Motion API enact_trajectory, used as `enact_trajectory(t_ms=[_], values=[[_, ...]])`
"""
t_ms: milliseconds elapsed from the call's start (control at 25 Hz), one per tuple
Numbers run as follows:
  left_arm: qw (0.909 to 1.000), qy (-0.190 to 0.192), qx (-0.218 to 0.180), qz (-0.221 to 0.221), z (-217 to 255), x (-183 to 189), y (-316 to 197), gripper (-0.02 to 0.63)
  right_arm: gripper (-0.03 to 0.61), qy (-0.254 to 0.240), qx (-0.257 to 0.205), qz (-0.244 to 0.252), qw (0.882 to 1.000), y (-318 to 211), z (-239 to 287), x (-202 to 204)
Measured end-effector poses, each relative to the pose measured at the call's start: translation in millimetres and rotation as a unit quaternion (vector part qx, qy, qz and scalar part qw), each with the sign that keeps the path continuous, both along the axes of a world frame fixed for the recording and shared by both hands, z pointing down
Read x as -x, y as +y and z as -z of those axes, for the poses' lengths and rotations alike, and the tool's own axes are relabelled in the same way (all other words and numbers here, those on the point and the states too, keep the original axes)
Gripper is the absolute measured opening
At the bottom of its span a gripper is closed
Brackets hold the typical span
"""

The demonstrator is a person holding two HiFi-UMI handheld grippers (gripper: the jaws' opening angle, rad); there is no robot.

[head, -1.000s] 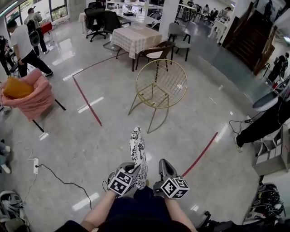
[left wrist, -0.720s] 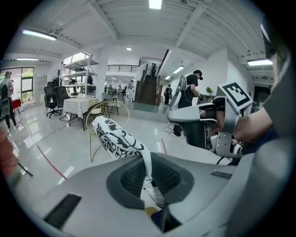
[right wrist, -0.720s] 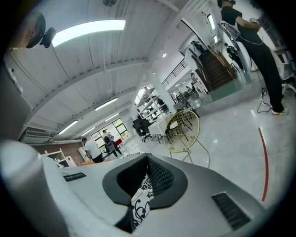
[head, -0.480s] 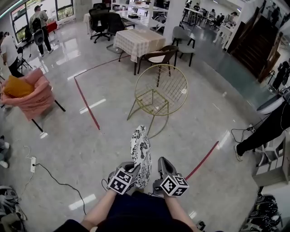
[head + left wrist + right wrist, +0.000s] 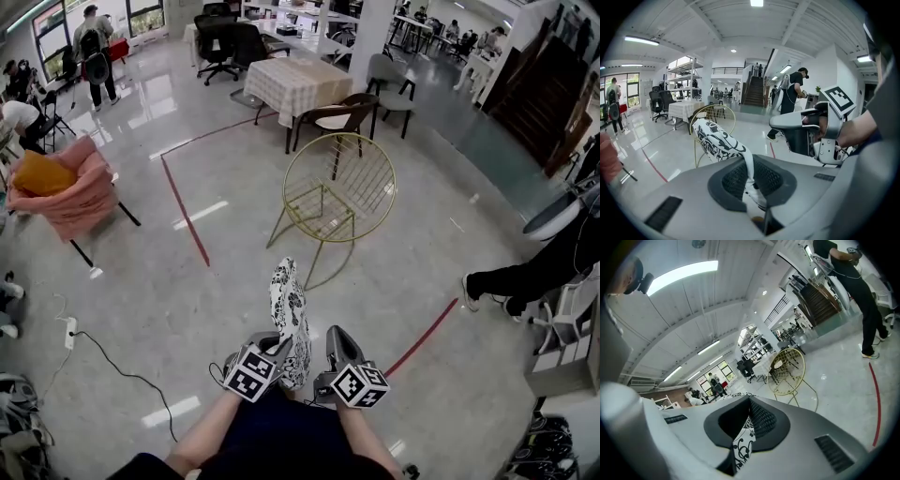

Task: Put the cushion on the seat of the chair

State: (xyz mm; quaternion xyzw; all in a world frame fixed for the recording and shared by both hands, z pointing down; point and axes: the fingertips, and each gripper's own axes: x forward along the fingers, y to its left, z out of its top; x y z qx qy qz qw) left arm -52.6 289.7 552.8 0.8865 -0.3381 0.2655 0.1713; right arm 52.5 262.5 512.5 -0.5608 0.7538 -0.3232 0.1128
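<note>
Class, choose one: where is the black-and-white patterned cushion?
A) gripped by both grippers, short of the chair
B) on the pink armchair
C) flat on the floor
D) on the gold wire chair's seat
A: the left gripper and right gripper each pinch the cushion, and the gold wire chair stands ahead of it.

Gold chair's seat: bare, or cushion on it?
Bare. The cushion is clamped in the left gripper and right gripper, short of the chair.

The black-and-white patterned cushion stands on edge between the left gripper and the right gripper. Ahead of it on the floor stands the gold wire chair, with the cloth-covered surface behind it and the pink armchair well off to the left.
</note>
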Motion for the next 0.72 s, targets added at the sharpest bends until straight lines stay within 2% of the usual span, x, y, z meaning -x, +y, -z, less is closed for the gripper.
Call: enact_trajectory(t_ms=[440, 720], values=[[1.0000, 0.001, 0.005, -0.007, -1, -9, -24, 0.035, 0.003, -0.012, 0.020, 0.009, 1.000, -17, -10, 1], [0.9997, 0.000, 0.011, -0.020, -12, -21, -45, 0.035, 0.003, -0.016, 0.031, 0.002, 0.999, -36, -20, -12]])
